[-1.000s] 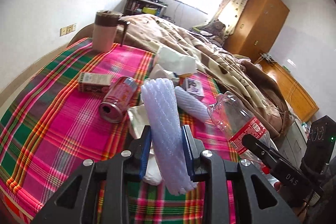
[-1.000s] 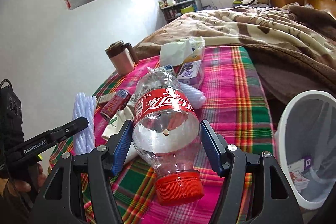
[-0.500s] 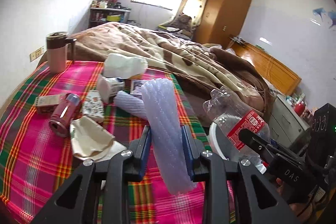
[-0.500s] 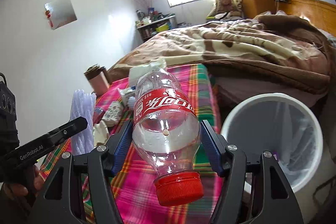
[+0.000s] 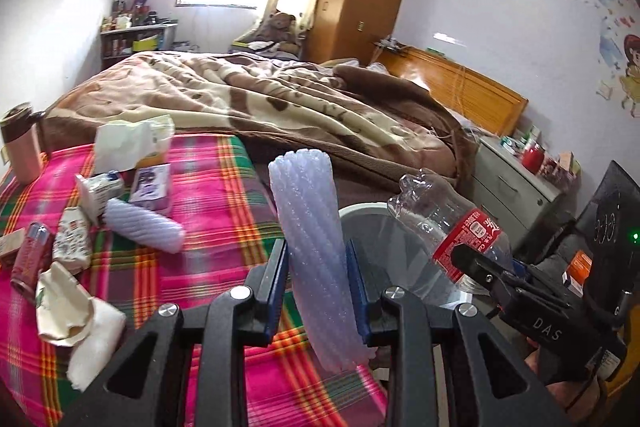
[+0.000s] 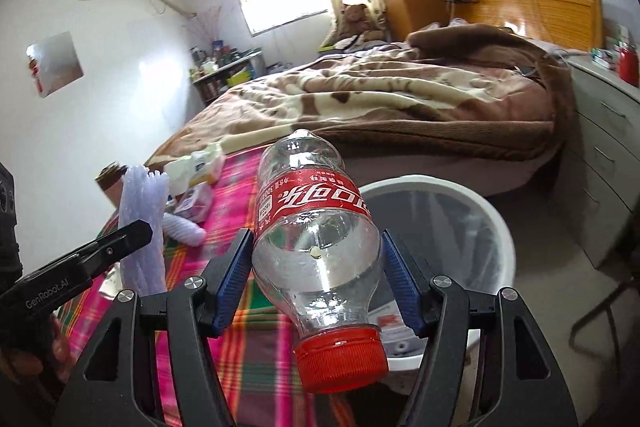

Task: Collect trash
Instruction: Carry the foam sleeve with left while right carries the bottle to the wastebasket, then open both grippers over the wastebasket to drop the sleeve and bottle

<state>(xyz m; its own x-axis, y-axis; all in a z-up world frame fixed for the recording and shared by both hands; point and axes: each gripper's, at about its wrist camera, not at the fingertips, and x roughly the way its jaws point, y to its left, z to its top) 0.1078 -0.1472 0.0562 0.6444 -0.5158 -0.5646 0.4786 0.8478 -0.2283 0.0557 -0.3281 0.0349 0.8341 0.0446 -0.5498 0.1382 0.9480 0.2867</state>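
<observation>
Left gripper (image 5: pixel 316 279), lower centre of frame, pinching ribbed foam sleeve (image 5: pixel 312 251) between blue pads; sleeve near upright, top leaning toward upper left. Right gripper (image 6: pixel 318 279), lower centre of right wrist view, clamped on clear plastic bottle (image 6: pixel 316 239), red cap (image 6: pixel 342 361) pointing at camera, red label across middle. White trash bin (image 6: pixel 492 227) right of centre, partly behind bottle, beside plaid cloth (image 5: pixel 216 211). Left on cloth at left of frame: second foam sleeve (image 5: pixel 142 227), red can (image 5: pixel 28 259), crumpled paper (image 5: pixel 60 301), small cartons (image 5: pixel 150 183), tissue pack (image 5: pixel 128 143). Mug (image 5: pixel 20 143) at far left edge. Brown blanket (image 5: pixel 280 107) across upper centre.
</observation>
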